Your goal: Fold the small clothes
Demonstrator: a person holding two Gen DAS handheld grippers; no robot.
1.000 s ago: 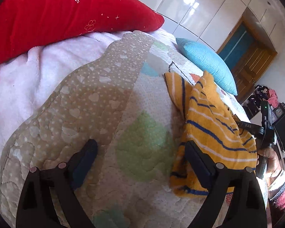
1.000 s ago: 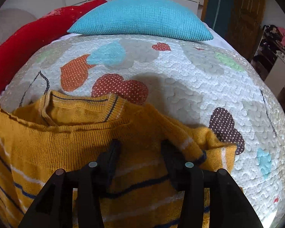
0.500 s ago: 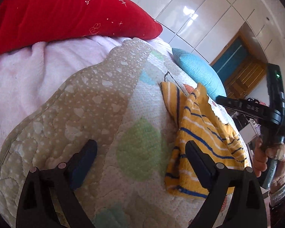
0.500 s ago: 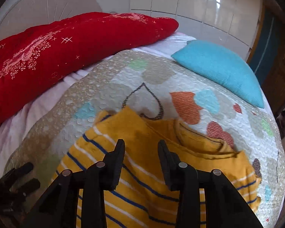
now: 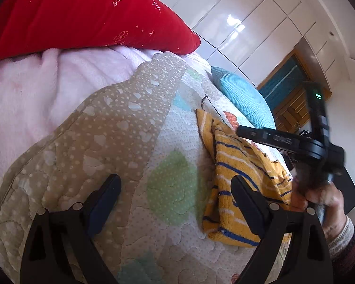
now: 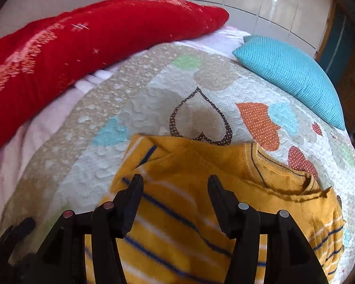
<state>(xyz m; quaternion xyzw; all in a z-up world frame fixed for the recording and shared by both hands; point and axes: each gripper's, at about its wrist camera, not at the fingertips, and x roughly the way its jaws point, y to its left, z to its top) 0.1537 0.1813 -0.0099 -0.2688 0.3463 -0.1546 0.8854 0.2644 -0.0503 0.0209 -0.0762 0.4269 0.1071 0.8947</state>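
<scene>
Lying alone on the heart-patterned quilted bed (image 6: 153,99), one mustard-yellow striped knit sweater (image 6: 182,213) sat under the opening, empty right gripper (image 6: 175,189); left gripper (image 5: 175,189) gaped wide, two pillows behind.

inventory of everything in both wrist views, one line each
sweater: 1, mustard with blue and white stripes, partly folded on the quilt
quilt: 1, beige and white with coloured hearts, covers the bed
red pillow: 1, embroidered, far end
blue cushion: 1, turquoise, far corner
pink blanket: 1, beside the quilt
left gripper: black, open, over the quilt
right gripper: black, jaws opening, above the sweater
hand: 1, holds right gripper, striped cuff
</scene>
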